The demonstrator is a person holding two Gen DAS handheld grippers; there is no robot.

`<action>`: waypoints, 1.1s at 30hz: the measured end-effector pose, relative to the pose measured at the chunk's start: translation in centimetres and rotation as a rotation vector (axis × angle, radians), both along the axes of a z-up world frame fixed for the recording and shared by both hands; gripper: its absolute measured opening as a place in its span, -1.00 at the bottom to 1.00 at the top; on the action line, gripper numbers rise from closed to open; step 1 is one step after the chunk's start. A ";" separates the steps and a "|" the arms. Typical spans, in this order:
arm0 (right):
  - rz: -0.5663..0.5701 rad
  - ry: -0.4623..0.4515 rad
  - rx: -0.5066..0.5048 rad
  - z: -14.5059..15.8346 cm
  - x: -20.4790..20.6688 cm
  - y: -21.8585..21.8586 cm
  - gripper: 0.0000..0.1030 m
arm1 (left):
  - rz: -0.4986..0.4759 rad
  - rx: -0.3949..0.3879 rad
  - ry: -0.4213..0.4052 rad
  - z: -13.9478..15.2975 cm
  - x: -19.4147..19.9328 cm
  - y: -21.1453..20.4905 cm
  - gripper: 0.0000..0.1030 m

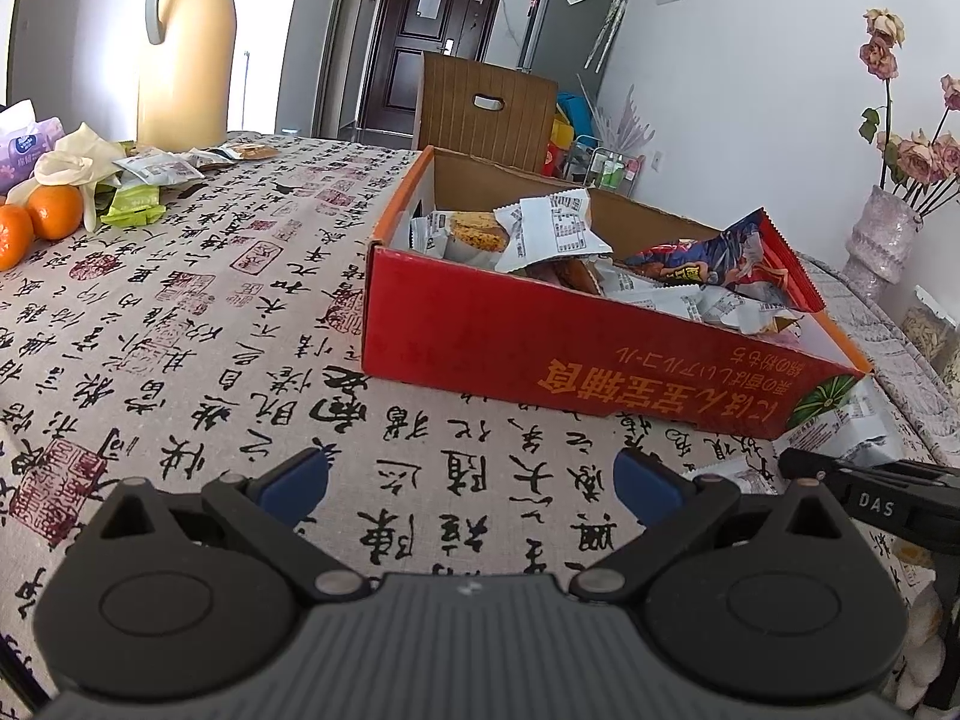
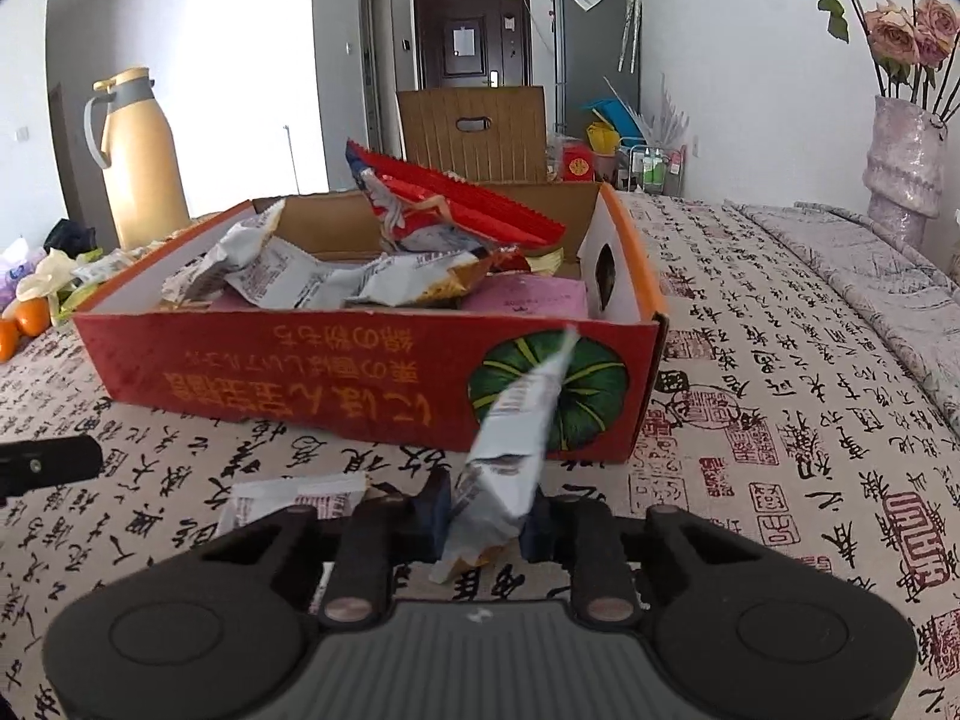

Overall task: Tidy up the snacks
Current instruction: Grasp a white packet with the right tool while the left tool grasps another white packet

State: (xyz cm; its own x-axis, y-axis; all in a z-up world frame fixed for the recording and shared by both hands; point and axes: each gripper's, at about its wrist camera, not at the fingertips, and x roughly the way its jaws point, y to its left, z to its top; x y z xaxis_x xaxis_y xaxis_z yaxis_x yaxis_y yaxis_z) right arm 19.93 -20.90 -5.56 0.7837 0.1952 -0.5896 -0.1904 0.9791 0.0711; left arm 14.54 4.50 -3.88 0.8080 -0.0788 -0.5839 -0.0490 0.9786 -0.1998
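Snack packet (image 2: 510,468), silvery-white and crumpled, stands clamped in the right tongs (image 2: 489,519) just before the red box (image 2: 372,378) on the table (image 2: 780,420). Lift it clear of the near wall, then let go over the pile. Left tongs (image 1: 471,483) hang apart, empty. Orange Japanese lettering runs upside down along the box; "DAS" shows on the right tongs.

1. I take the box (image 2: 372,372) on the table (image 2: 780,420) as my landmark; snack packets (image 2: 312,282) lie piled inside it.
2. Just before the box, my right gripper (image 2: 489,519) pinches a snack packet (image 2: 510,462), with another packet (image 2: 294,501) lying flat to its left.
3. Left of the box stand a jug (image 1: 186,42) and oranges (image 1: 54,210).
4. Behind it stands a chair (image 2: 474,135); right, a vase (image 2: 903,162).
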 end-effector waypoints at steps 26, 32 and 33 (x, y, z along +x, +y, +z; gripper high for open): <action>-0.066 -0.115 0.065 2.1 -5.3 -6.6 -0.66 | -0.132 0.049 0.127 2.0 1.9 -9.3 1.00; -0.067 -0.110 0.090 1.6 -5.5 -7.6 -0.65 | -0.123 0.060 0.188 1.6 3.0 -12.3 1.00; -0.065 -0.110 0.093 1.6 -5.6 -7.7 -0.65 | -0.121 0.062 0.194 1.5 3.1 -12.6 1.00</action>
State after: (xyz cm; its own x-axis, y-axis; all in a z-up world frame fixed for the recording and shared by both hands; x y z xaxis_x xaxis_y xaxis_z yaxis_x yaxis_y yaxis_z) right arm 14.34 -28.62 -4.00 0.8552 0.1915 -0.4816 -0.1385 0.9799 0.1438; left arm 17.64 -8.12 -2.35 0.6669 -0.1276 -0.7342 0.0381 0.9898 -0.1374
